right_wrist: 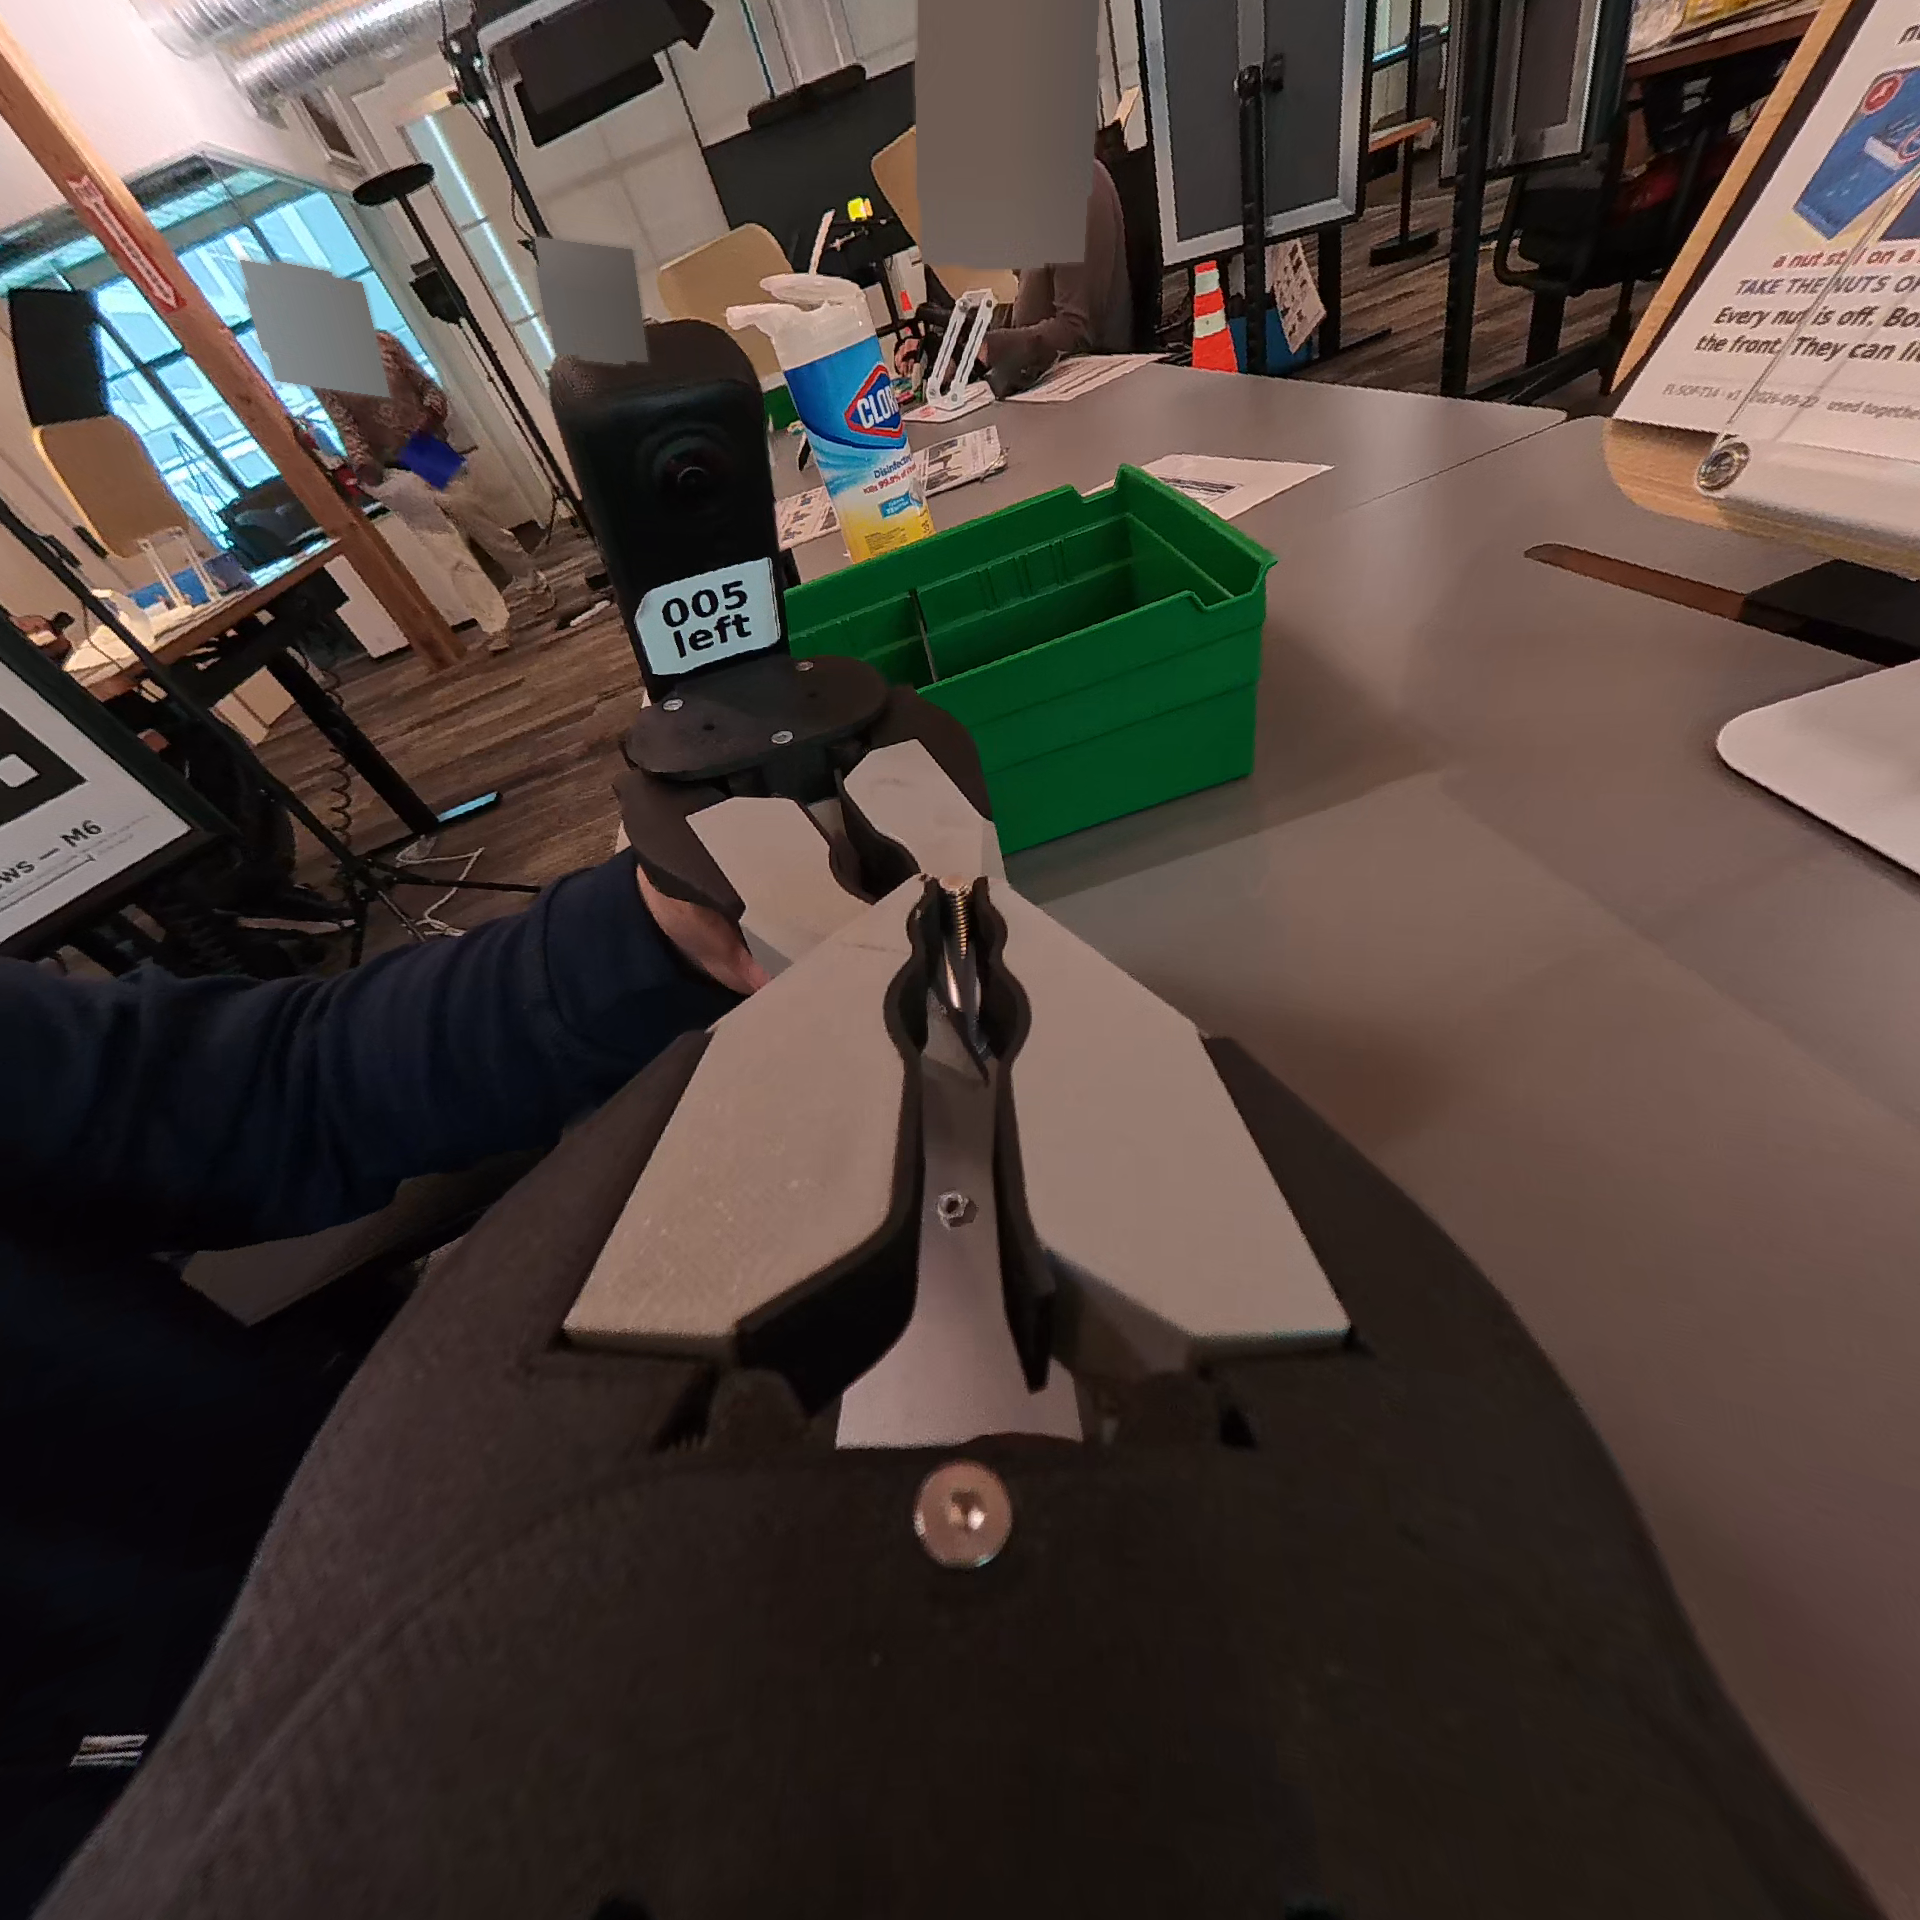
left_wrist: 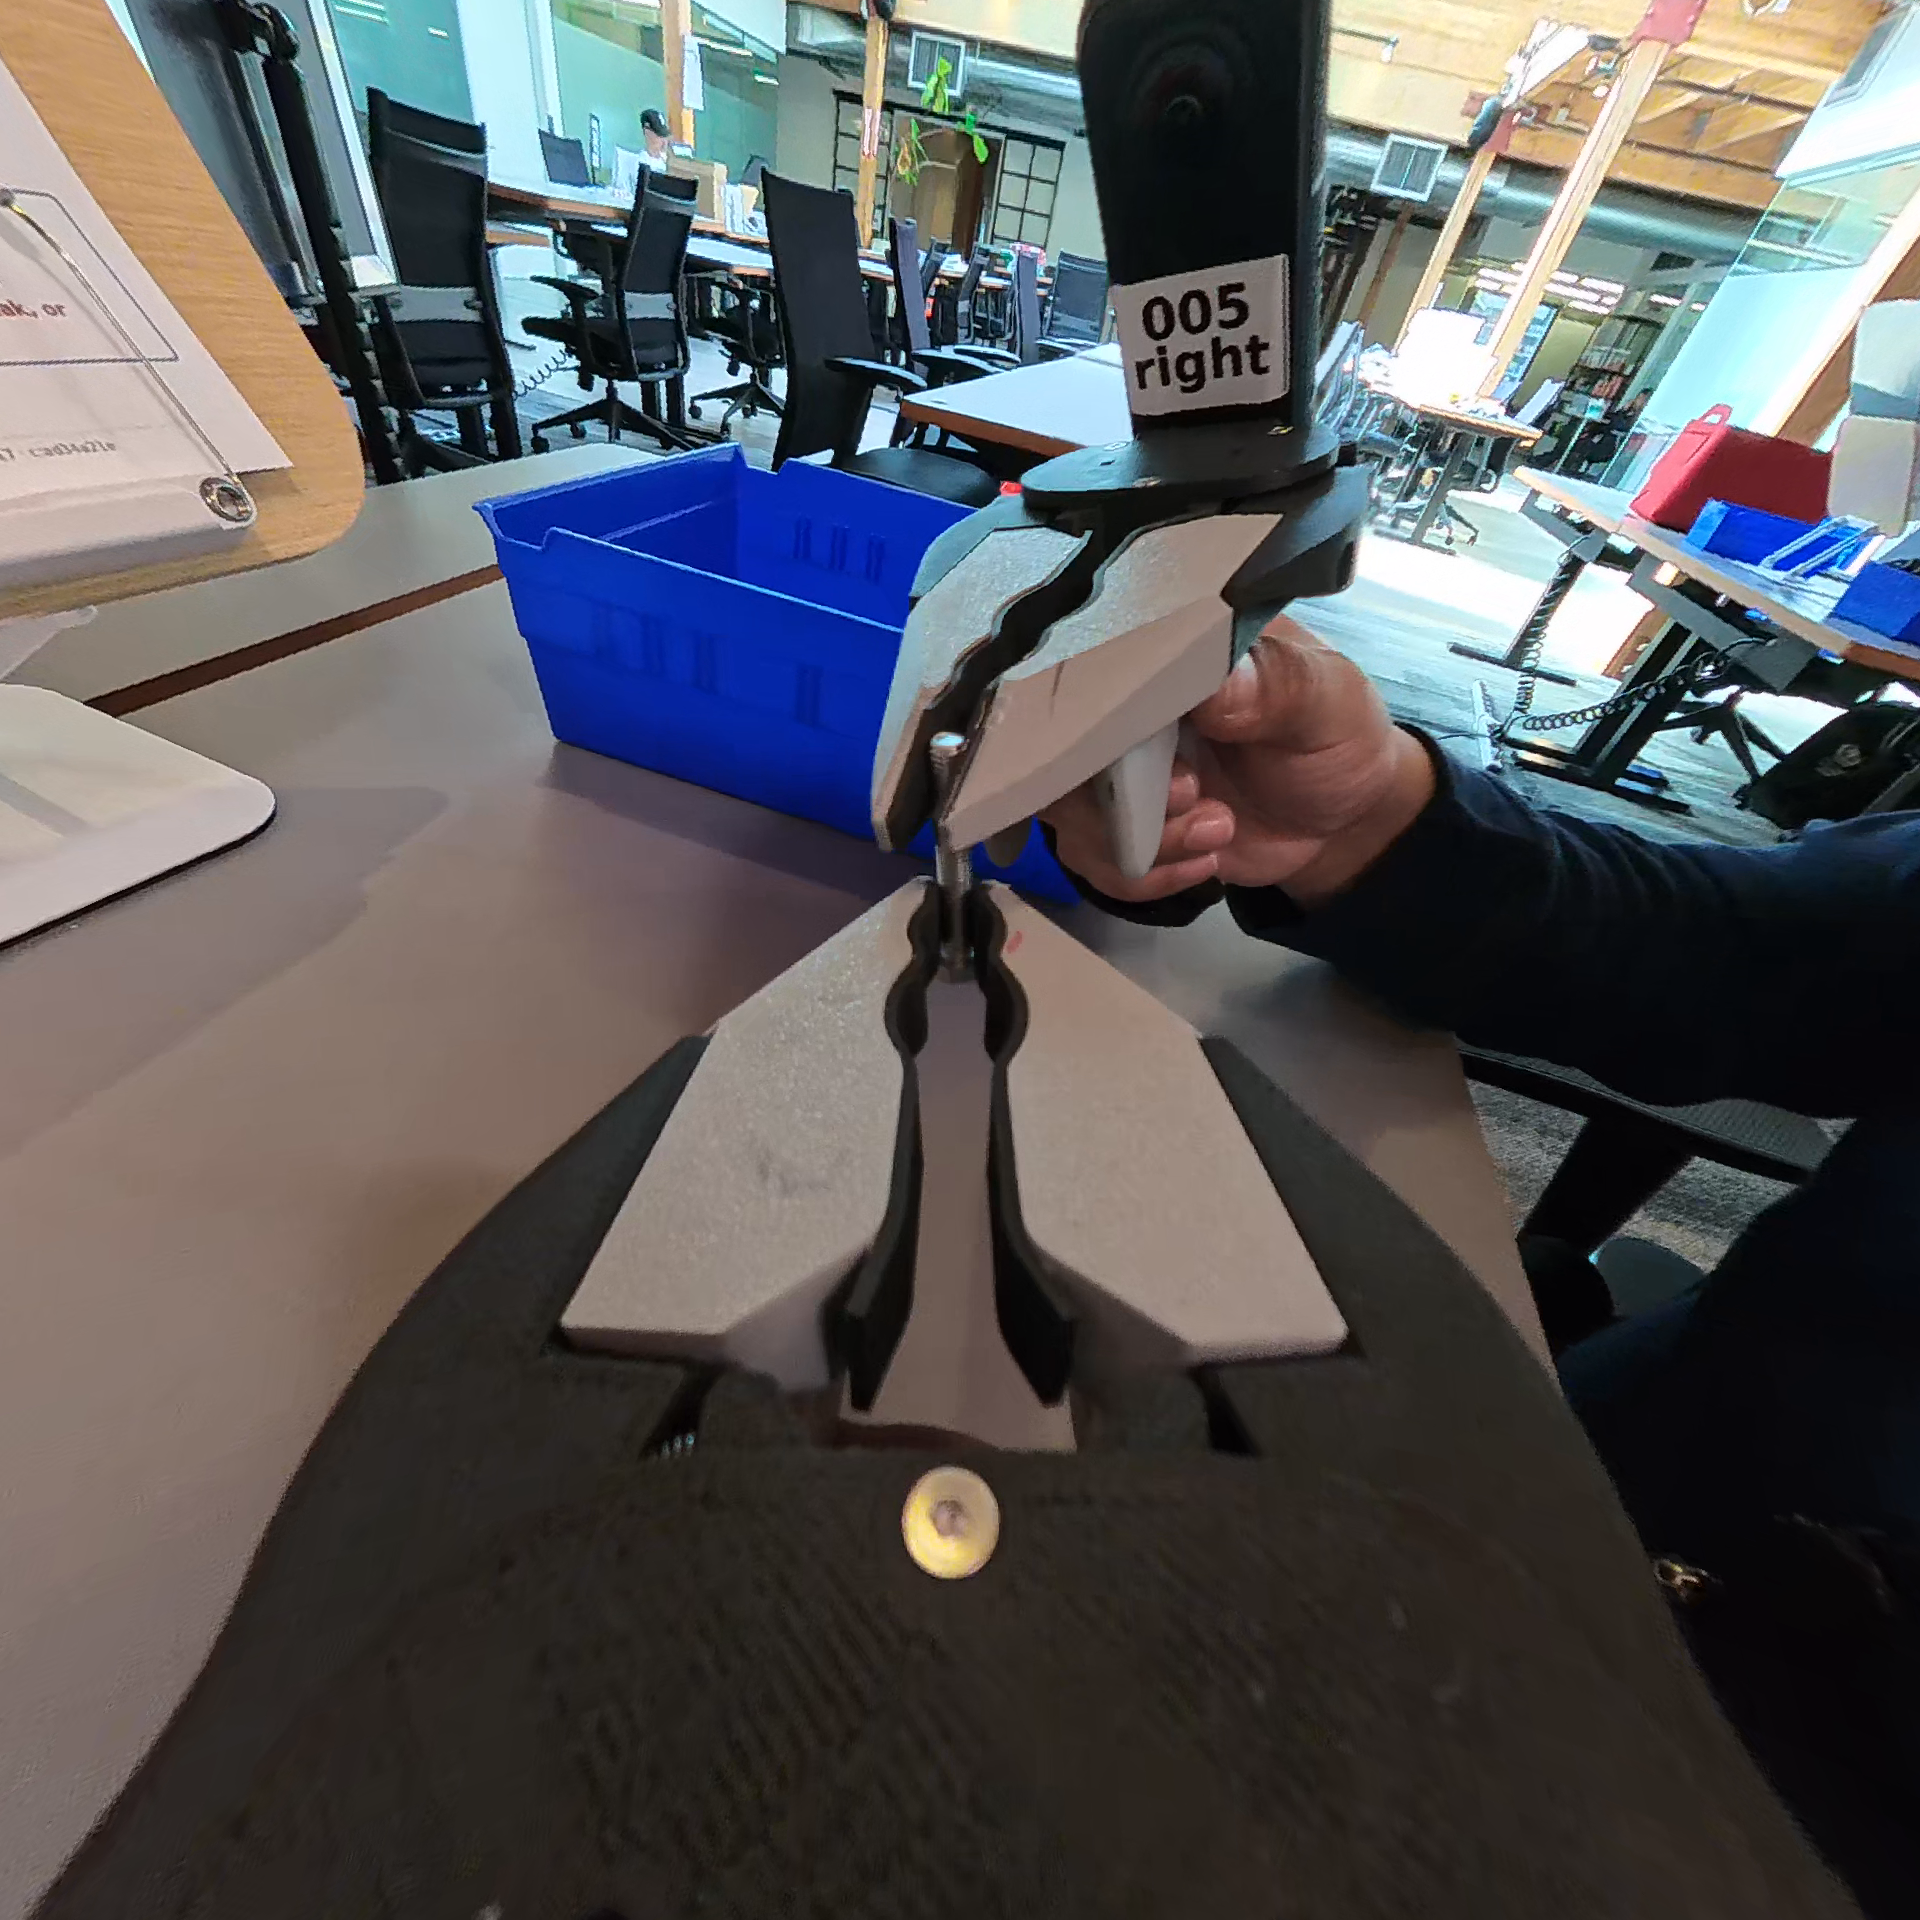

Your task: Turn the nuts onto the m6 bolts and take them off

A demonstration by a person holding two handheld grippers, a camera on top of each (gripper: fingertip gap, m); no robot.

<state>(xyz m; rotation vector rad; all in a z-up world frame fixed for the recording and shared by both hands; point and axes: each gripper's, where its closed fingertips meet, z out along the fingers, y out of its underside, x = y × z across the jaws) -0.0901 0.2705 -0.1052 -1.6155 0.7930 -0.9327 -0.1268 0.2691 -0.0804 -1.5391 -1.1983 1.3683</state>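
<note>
Between our left gripper (left_wrist: 954, 935) tips we pinch the bolt (left_wrist: 948, 821) end, possibly its nut, our right gripper (right_wrist: 961, 935) clamping the head, mid-threading; next needs steady twisting.

A white label (left_wrist: 1205, 338) with black print is carried on the black camera housing (left_wrist: 1195, 125) above the right gripper (left_wrist: 935, 821); a like label (right_wrist: 707, 618) is carried on the housing (right_wrist: 665, 457) above the left gripper (right_wrist: 873, 868); the wording is not repeated here. Printed sheets are clipped to wooden boards (left_wrist: 104, 343) (right_wrist: 1808, 281); a branded label is seen on the blue and yellow wipes canister (right_wrist: 857, 436); lettering is borne by a black-framed sign (right_wrist: 52, 821), a red strip on the wooden post (right_wrist: 125, 239) and papers on the far table (right_wrist: 1226, 478).
</note>
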